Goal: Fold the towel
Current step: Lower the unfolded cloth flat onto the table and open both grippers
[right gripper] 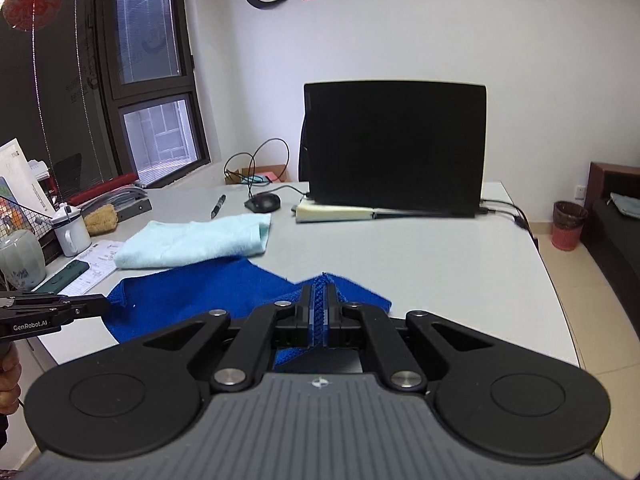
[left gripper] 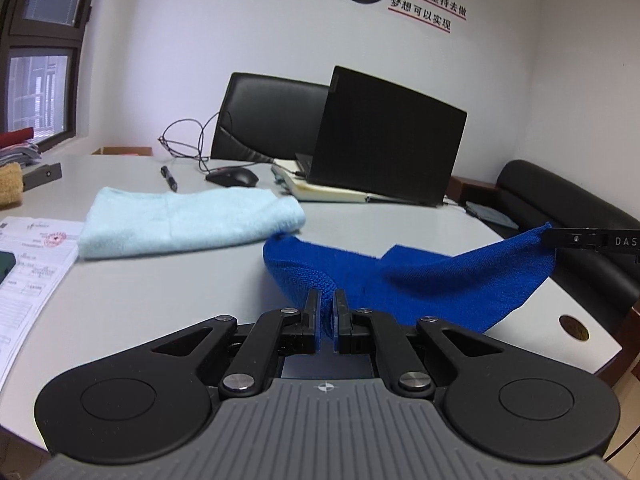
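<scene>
A dark blue towel (left gripper: 420, 280) hangs slack between my two grippers above the near part of the grey desk (left gripper: 160, 292). My left gripper (left gripper: 327, 304) is shut on one corner of it. My right gripper (right gripper: 319, 294) is shut on another corner; it also shows at the right edge of the left wrist view (left gripper: 550, 239). In the right wrist view the blue towel (right gripper: 208, 292) spreads left toward the left gripper (right gripper: 105, 304), with part of it resting on the desk (right gripper: 440, 264).
A folded light blue towel (left gripper: 188, 222) lies behind the blue one, also in the right wrist view (right gripper: 192, 242). Behind it are a pen (left gripper: 169, 178), a mouse (left gripper: 232, 177), and an open laptop (left gripper: 384, 140) on a notebook. Papers (left gripper: 28, 264) lie left. A mug (right gripper: 71, 228) and phone (right gripper: 66, 276) stand left.
</scene>
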